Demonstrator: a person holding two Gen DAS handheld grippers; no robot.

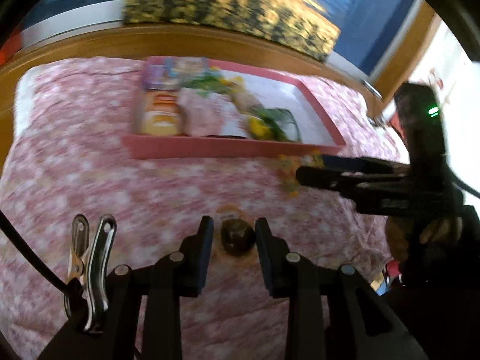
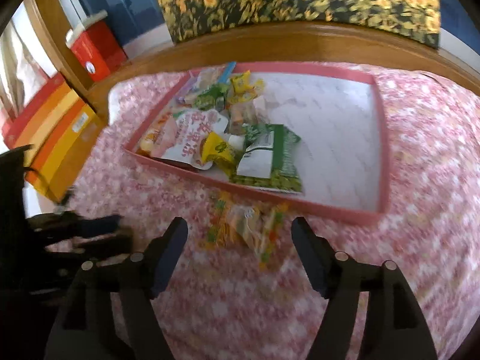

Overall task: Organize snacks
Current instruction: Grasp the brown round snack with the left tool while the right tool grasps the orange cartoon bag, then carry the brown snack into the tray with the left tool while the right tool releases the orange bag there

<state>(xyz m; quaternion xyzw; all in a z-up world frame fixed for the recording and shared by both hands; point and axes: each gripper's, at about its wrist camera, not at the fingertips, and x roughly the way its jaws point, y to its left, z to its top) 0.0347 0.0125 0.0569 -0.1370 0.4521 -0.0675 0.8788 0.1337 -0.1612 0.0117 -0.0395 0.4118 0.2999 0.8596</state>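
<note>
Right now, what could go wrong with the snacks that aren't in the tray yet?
1. The small dark round snack sits between the open left tool fingers; being round, it may roll or squirt out as they close.
2. The yellow crinkly packet lies on the soft pink cloth just outside the pink tray; the open right tool might pinch cloth too.
3. The snacks are piled on the tray's left, so new ones could slide off.

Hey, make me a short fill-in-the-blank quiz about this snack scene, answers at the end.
1. The snacks already sorted lie in a tray whose rim is ____.
2. The dark round snack sits between the fingers of the ____ tool.
3. The clear packet lies on the cloth, ____ the tray.
4. The right tool is ____.

Answers: pink; left; outside; open
</note>
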